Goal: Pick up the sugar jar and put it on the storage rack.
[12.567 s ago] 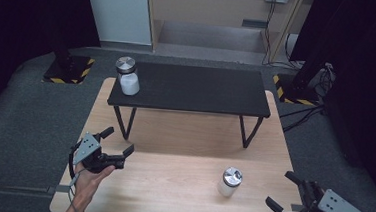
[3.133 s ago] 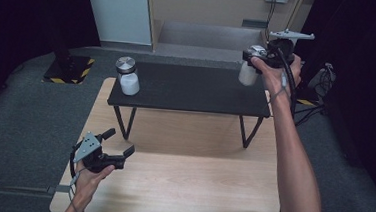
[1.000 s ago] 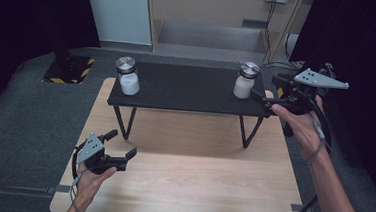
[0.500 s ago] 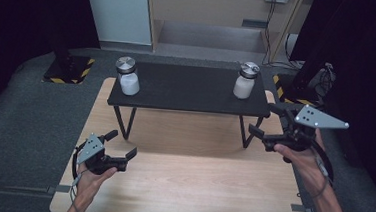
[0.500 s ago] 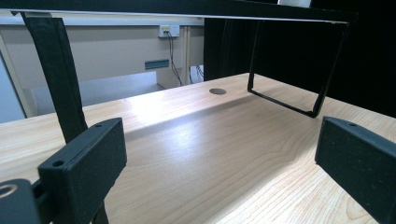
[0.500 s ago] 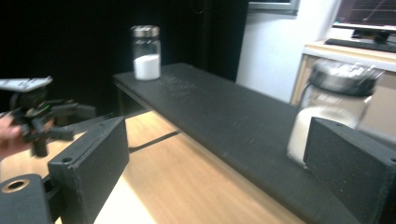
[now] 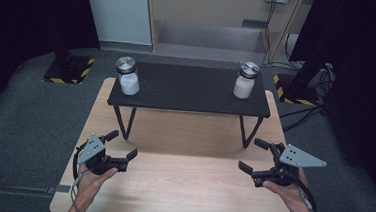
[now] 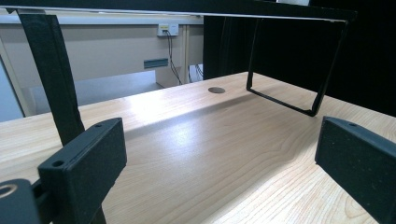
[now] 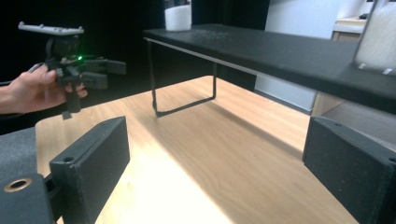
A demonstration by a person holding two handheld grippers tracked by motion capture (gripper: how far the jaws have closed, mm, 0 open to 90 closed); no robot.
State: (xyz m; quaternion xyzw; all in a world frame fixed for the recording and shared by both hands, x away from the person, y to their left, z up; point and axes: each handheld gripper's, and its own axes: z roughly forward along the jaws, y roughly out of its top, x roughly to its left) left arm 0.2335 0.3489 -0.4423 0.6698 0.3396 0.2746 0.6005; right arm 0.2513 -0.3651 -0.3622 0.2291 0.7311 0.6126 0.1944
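Two white jars with metal lids stand on a low black shelf [image 7: 187, 90], one at its left end [image 7: 127, 76] and one at its right end [image 7: 245, 81]. My left gripper [image 7: 122, 144] hovers open over the front left of the wooden table [image 7: 180, 185], nothing between its jaws [image 8: 219, 163]. My right gripper [image 7: 251, 154] is open at the front right, well short of the right jar; its view [image 9: 215, 158] has empty jaws facing the table. The left gripper [image 9: 88, 70], the left jar [image 9: 177, 16] and the right jar [image 9: 380, 32] also appear in the right gripper view.
The shelf rests on thin black wire legs [image 7: 124, 121] [image 7: 248, 133] on the table's far half. Cables [image 7: 301, 111] trail on the grey floor at the right. Hazard-striped stand bases [image 7: 68, 70] sit beyond the table's far corners.
My right gripper has come down and back from the shelf's right end to the table's front right, empty. The right jar stays on the shelf. The left gripper has not moved.
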